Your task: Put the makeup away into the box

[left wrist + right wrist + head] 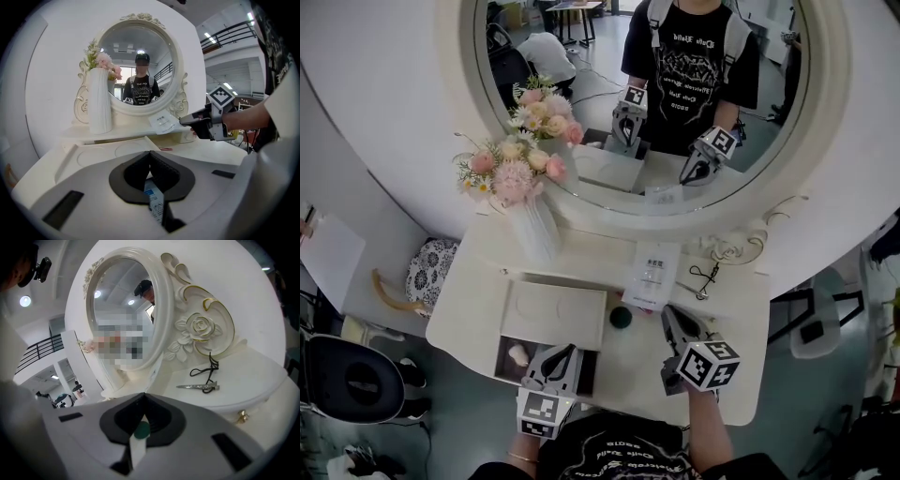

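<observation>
On the white vanity bench (741,319), the dark-lined white box (589,367) is lying open by the left tongs (150,154), themselves gripping a blue-printed sachet (153,199); the right tongs (143,397) are clamping a green-tipped white tube (139,437), wanting a firm, level carry to the box

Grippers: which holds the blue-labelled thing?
The left gripper, over the open box: its fingers are shut on a blue-labelled tube. The right gripper pinches a white item with a green spot instead.

I stand at a white dressing table (739,317) with a round carved mirror (600,94) and a vase of pink flowers (534,230), like a bedroom corner. Yet the balcony railing (232,32) and strip lights (228,86) show a big open hall.
</observation>
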Available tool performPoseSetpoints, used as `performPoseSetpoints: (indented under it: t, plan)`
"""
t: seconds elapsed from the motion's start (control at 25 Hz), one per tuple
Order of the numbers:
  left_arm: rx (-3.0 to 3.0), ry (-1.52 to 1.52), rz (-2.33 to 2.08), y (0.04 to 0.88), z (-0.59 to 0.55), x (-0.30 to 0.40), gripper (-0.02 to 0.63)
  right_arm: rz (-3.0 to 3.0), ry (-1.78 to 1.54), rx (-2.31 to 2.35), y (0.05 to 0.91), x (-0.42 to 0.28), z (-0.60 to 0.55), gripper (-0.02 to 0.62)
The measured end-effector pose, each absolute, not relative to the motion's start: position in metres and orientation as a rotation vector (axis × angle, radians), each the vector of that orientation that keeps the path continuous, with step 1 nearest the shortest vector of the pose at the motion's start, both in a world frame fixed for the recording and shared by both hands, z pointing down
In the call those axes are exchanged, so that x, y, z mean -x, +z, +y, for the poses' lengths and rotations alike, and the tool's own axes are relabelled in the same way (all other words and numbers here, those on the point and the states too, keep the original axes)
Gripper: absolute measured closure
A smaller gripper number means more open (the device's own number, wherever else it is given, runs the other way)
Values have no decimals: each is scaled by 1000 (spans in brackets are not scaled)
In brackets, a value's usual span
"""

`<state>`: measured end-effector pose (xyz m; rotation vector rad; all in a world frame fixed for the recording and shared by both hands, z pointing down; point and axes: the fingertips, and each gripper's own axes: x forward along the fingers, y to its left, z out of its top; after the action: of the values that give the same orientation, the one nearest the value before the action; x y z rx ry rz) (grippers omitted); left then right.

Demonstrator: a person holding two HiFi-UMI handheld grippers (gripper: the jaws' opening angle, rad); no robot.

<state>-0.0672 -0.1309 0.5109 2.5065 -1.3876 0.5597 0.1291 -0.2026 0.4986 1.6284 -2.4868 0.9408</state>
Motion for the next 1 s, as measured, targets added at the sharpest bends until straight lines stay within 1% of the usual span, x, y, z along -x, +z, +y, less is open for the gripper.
performPoseSetpoints:
  t: [0.2, 0.32, 0.68, 1.0]
  plan:
    - [-2421, 387, -1403, 503, -130, 73, 591, -2538, 906, -1596, 491, -127, -196, 586]
    - [-2449, 433, -1425, 500, -130, 76, 591, -2572, 890, -1587, 483, -124, -193, 586]
    - [-2442, 434, -1436, 502, -122, 80, 591, -2663, 877, -1567, 467, -120, -183, 588]
    - [-2449, 439, -1432, 504, -116, 79, 591, -2750, 814, -1479, 450, -101, -171, 588]
